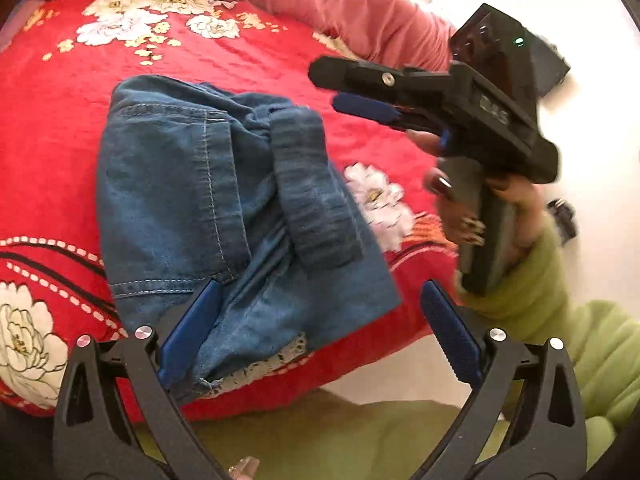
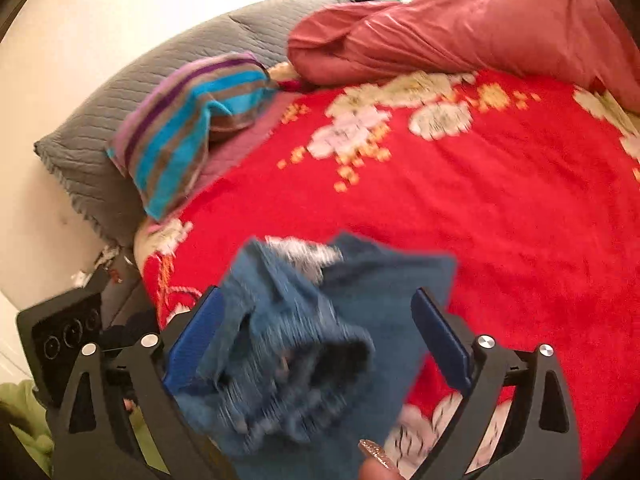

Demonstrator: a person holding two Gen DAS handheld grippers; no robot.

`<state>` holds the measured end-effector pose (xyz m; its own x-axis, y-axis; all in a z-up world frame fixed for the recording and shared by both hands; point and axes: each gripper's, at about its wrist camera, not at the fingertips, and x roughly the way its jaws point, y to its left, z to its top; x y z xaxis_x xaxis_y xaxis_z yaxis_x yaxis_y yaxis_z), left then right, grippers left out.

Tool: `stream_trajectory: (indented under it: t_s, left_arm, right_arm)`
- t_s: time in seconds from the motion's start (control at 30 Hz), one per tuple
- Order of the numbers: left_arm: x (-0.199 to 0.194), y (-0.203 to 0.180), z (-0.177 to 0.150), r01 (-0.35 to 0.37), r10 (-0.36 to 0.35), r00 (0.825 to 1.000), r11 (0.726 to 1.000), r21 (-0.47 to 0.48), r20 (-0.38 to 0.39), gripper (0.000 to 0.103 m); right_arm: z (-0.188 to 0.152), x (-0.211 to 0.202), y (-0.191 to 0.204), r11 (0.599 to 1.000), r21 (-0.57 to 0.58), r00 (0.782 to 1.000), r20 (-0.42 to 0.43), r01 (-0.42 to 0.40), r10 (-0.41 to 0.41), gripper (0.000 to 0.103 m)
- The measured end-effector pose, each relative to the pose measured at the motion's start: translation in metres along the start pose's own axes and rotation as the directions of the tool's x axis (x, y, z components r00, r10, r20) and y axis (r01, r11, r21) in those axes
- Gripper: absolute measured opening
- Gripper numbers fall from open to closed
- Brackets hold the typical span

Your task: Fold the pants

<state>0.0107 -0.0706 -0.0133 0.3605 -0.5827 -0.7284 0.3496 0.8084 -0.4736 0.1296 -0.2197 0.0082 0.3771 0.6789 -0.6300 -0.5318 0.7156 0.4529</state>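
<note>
Nearest the left camera, left tongs (image 1: 316,332) stand spread, one pad over the folded denim pants (image 1: 224,216), which lie on the red floral bedspread (image 1: 60,120) at the bed's edge. Right tongs (image 2: 316,336) also spread, gripping nothing, pants blurred between them. Beyond: striped towel (image 2: 180,132), gray pillow (image 2: 92,128), pink quilt (image 2: 460,32).

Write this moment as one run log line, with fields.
task: fold pants | jeans: folded on red blanket | left gripper: open | right gripper: open
</note>
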Motion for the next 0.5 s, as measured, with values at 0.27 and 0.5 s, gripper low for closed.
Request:
stream_trajectory:
  t_s: [0.27,0.5]
  left_arm:
    - [0.003,-0.001,-0.002,-0.046,0.046,0.999,0.998,0.040,-0.001,0.093]
    - [-0.013,0.004,-0.004,-0.048,0.048,0.998,0.999,0.012,0.043,0.093]
  right_arm:
    - [-0.029,0.037,0.001,0.965,-0.094,0.959,-0.125,0.245,-0.256,0.094]
    - [-0.034,0.017,0.005,0.978,-0.070,0.977,-0.068,0.198,-0.203,0.095]
